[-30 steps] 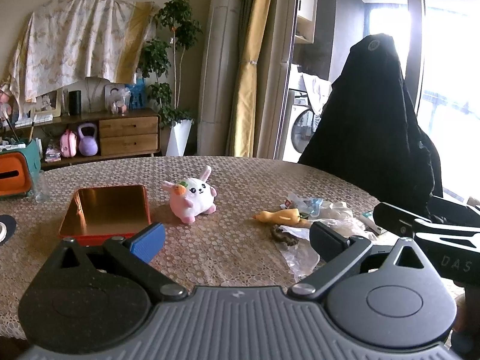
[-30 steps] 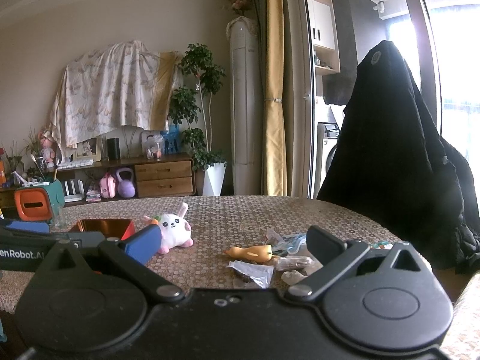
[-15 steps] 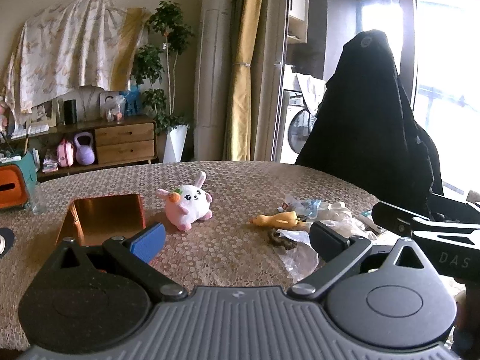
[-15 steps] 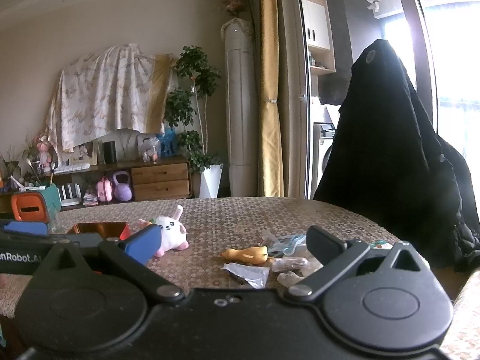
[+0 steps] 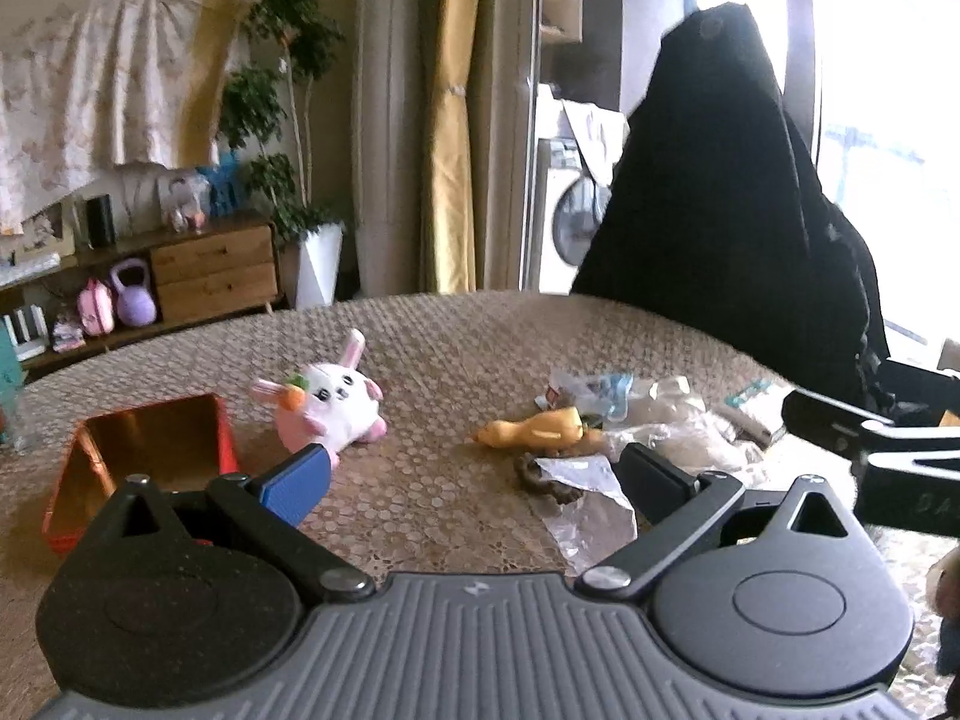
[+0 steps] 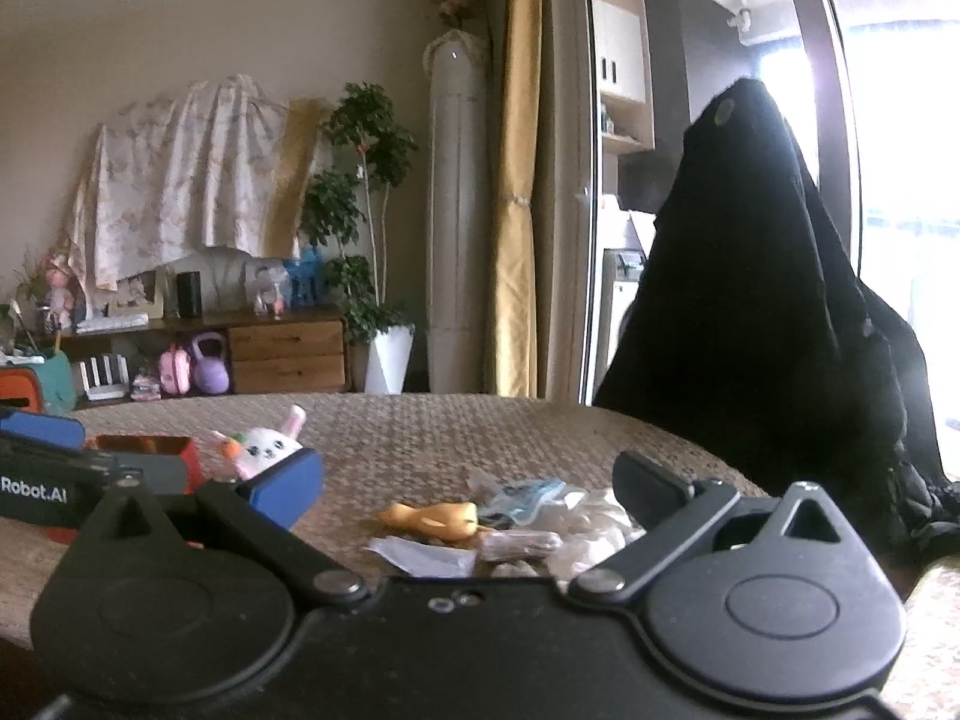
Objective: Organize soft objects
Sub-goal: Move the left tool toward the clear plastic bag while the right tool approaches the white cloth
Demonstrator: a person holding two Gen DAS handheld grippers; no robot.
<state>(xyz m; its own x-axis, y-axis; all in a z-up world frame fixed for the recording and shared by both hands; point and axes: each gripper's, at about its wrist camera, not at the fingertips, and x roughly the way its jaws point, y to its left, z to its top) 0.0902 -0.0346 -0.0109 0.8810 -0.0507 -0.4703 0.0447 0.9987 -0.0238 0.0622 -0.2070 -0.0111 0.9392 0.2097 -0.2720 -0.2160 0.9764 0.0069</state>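
A pink and white plush rabbit (image 5: pixel 327 405) with a carrot lies on the table left of centre; it also shows in the right wrist view (image 6: pixel 264 447). An orange soft duck (image 5: pixel 534 431) lies right of it, also in the right wrist view (image 6: pixel 435 517). A red tin (image 5: pixel 141 450) with a gold inside sits open at the left. My left gripper (image 5: pixel 474 477) is open and empty, near the table's front. My right gripper (image 6: pixel 468 480) is open and empty, short of the duck. The right gripper also shows in the left wrist view (image 5: pixel 876 438).
Crumpled plastic wrappers (image 5: pixel 660 420) and a foil scrap (image 5: pixel 585 486) lie around the duck. A chair draped in a black coat (image 5: pixel 726 192) stands at the table's far right. The lace tablecloth (image 5: pixel 456 348) covers the round table. A sideboard (image 5: pixel 210 270) stands behind.
Both grippers have tilted and shifted slightly, so the table objects sit a little differently in view. The toys and the tin have not moved. Both stay open.
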